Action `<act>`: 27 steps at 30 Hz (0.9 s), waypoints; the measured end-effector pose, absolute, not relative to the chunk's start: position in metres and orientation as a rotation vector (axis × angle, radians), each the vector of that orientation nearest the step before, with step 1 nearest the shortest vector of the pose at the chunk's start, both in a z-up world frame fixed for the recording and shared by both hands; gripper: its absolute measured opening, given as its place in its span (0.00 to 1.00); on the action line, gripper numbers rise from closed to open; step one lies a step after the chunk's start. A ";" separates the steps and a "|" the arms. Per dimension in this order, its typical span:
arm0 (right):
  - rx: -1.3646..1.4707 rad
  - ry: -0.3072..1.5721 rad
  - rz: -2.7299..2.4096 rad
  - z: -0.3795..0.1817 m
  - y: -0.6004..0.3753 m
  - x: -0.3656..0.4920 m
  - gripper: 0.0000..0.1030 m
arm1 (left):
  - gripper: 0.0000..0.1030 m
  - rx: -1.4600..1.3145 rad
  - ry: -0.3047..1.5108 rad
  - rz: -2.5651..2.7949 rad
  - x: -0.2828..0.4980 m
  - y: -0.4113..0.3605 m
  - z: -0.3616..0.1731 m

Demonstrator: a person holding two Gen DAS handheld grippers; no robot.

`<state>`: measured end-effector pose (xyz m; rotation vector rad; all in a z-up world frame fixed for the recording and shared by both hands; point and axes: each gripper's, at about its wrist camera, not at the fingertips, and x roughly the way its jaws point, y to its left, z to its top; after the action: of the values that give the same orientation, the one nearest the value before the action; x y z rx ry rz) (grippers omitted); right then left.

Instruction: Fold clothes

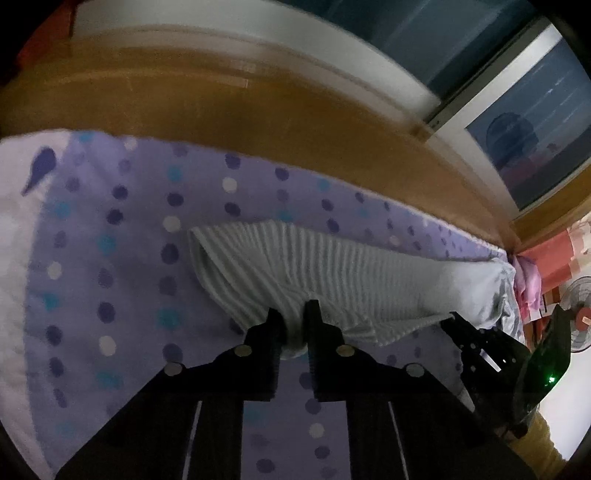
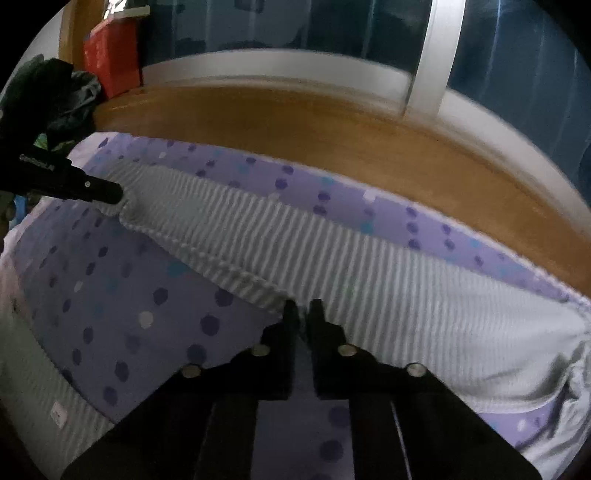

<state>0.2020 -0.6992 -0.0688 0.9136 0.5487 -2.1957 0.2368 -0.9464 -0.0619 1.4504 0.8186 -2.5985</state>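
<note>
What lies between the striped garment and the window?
Polka-dot bedsheet, then the wooden ledge, before the window; striped garment lies nearer. Right wrist view shows it.

1. Small pale lettering is being shown on the side of the left gripper (image 2: pixel 118 194), at the left edge of the right wrist view; it is too blurred and too small to be read.
2. A small white tag (image 2: pixel 58 410) is being shown on the striped garment (image 2: pixel 295 258) at the lower left of the same view; a faint mark is being carried on it, but no letters can be made out.
3. A red box (image 2: pixel 112 59) is being shown at the upper left of that view; no print on it can be read.
4. In the left wrist view, no text, number or sign is being shown legibly.
</note>
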 end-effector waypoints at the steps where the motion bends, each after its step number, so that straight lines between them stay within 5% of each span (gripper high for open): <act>1: 0.902 0.541 -2.193 -0.062 -0.696 0.207 0.03 | 0.10 1.431 0.801 -2.614 0.242 -0.946 -0.053; 8: 0.851 0.597 -2.161 -0.029 -0.664 0.250 0.03 | 0.10 1.452 0.750 -2.643 0.291 -0.933 -0.037; 19: 1.059 0.740 -2.065 -0.068 -0.640 0.282 0.04 | 0.10 1.668 0.785 -2.560 0.326 -0.898 -0.080; 23: 1.103 0.765 -2.053 -0.066 -0.643 0.284 0.11 | 0.19 1.645 0.754 -2.574 0.335 -0.901 -0.071; 27: 1.058 0.677 -2.020 -0.038 -0.641 0.282 0.36 | 0.27 1.598 0.734 -2.568 0.341 -0.914 -0.064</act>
<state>0.2822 -0.6414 -0.0384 1.0576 0.6767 -2.0203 0.3406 -0.9142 -0.0642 1.5977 0.7341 -2.5678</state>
